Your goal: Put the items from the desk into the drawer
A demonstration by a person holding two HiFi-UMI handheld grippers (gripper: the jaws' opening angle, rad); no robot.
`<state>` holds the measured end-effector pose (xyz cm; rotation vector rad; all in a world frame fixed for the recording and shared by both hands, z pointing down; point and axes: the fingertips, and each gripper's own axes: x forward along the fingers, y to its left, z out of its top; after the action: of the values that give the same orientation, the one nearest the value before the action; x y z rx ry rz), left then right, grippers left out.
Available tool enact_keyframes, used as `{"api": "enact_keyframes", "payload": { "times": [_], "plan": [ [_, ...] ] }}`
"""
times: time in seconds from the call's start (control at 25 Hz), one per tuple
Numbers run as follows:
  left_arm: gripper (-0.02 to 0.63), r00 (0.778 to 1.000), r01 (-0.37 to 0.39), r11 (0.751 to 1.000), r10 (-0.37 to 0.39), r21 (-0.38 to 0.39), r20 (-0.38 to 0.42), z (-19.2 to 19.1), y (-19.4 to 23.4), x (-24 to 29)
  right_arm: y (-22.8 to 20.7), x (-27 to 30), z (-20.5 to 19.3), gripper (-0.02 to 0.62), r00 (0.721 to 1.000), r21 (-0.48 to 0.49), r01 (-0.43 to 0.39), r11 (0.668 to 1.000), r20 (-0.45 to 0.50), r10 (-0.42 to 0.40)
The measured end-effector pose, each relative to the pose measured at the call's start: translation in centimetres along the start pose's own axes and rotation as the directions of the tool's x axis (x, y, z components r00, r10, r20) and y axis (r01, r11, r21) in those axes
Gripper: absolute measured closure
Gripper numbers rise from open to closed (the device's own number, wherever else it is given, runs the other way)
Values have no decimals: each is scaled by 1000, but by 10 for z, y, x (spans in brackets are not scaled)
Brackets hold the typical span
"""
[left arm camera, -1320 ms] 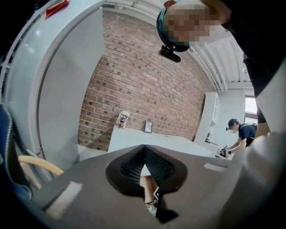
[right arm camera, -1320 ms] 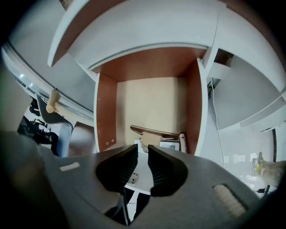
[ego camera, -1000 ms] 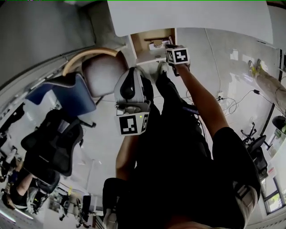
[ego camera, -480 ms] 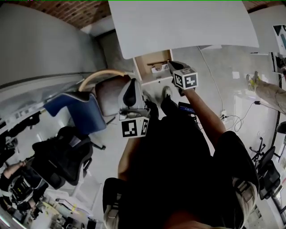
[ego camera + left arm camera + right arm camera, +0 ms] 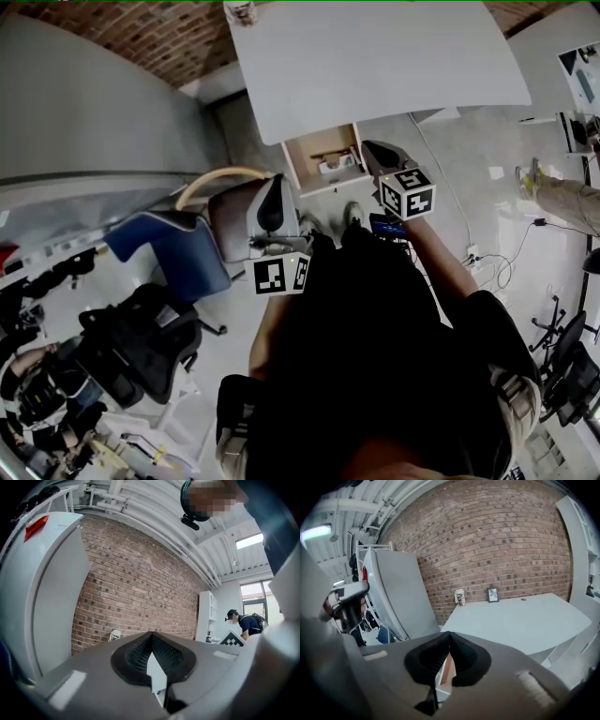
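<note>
The white desk fills the top of the head view, and under its near edge the wooden drawer stands open with small items inside. My right gripper hangs just right of the drawer, shut with nothing in it. My left gripper is lower left, beside a chair, also shut and empty. In the right gripper view the shut gripper faces the desk, where a small figurine and a picture frame stand at the far edge by the brick wall. The left gripper points at that wall.
A grey chair and a blue chair stand left of the drawer, with black office chairs further left. A grey partition runs along the left. Cables lie on the floor at right. A person stands in the distance.
Both grippers have risen, the right one farther, from over the open drawer to beside it. The head view has tipped up, so the brick wall shows above the desk.
</note>
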<state>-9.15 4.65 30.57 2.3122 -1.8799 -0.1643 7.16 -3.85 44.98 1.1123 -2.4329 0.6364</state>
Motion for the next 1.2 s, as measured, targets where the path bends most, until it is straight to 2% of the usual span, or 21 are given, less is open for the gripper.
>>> {"api": "enact_keyframes", "payload": {
  "times": [0.24, 0.4, 1.2],
  "plan": [
    [594, 1000, 1, 1000, -1, 9, 21, 11, -2, -3, 21, -42, 35, 592, 992, 21, -26, 999, 125, 23],
    [594, 1000, 4, 1000, -5, 10, 25, 11, -1, -1, 27, -52, 48, 592, 985, 10, -32, 999, 171, 30],
    [594, 999, 22, 1000, -23, 14, 26, 12, -11, 1, 28, -63, 52, 594, 978, -26, -46, 999, 203, 50]
  ]
}}
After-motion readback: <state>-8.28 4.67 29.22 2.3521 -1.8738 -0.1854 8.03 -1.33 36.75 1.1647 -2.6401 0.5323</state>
